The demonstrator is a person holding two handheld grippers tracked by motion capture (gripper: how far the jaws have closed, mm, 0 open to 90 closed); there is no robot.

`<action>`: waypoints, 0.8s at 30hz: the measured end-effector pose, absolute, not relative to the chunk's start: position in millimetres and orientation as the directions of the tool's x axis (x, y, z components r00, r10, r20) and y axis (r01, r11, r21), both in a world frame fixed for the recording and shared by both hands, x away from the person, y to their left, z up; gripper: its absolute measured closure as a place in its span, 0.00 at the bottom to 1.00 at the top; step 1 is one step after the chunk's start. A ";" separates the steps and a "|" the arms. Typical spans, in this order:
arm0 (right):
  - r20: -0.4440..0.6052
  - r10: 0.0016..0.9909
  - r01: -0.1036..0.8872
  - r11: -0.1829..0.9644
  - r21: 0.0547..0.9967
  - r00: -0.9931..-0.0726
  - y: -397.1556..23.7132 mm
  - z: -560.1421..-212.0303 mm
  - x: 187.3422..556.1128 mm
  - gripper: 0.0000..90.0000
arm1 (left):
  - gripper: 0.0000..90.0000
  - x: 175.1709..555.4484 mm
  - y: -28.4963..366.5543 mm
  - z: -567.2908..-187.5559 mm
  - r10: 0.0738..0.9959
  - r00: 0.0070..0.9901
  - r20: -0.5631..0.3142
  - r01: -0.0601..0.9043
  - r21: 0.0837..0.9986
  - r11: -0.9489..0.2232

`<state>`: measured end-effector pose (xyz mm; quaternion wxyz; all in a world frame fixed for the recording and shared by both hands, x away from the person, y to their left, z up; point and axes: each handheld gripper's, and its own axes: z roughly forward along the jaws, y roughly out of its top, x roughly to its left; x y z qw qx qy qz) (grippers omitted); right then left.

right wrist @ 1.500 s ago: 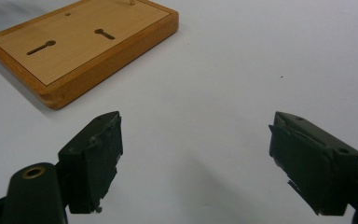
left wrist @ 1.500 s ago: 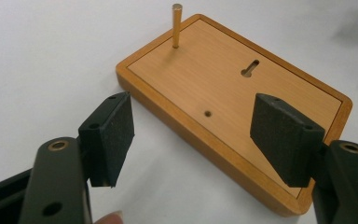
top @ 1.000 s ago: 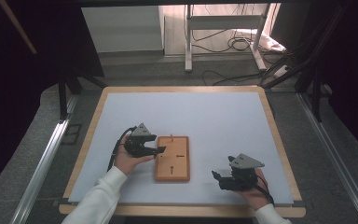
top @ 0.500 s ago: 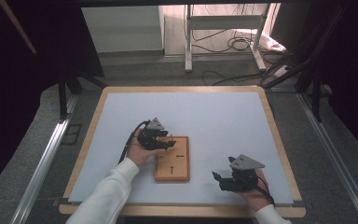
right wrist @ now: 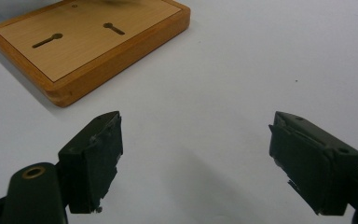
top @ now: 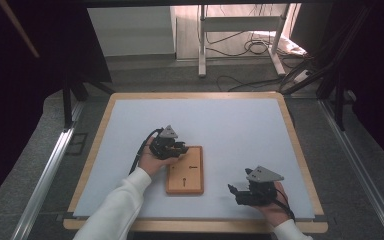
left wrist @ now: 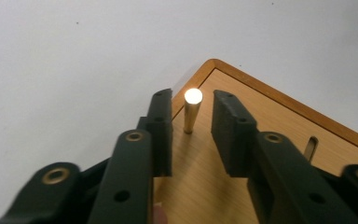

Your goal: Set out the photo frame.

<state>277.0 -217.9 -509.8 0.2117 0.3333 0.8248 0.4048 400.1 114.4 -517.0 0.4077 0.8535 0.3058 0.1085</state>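
Observation:
A wooden board (top: 185, 177) with keyhole slots (right wrist: 46, 40) lies flat on the white mat. A short brass peg (left wrist: 189, 119) stands upright in the board (left wrist: 261, 121) near one corner. My left gripper (left wrist: 193, 100) is open, one jaw on each side of the peg, with a small gap on both sides. In the high view the left gripper (top: 182, 148) hovers at the board's far left corner. My right gripper (top: 233, 192) rests near the front edge, right of the board. The right gripper (right wrist: 196, 121) is wide open with nothing between its jaws.
The white mat (top: 230, 125) sits in a wooden frame (top: 195, 95) and spreads far behind and to both sides of the board. A second slot (left wrist: 310, 148) shows in the board beside the left gripper's jaws. Cables and a stand (top: 240, 45) lie beyond the table.
My left gripper has moved right and forward from the board's left edge to its far corner, jaws now straddling the brass peg. The right gripper has stayed put.

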 end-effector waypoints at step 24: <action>-0.263 0.589 0.213 0.616 0.758 -0.764 -178.4 -510.3 261.3 0.18 | 0.94 413.7 116.6 -517.9 0.588 0.792 -0.165 0.501 0.726 -0.471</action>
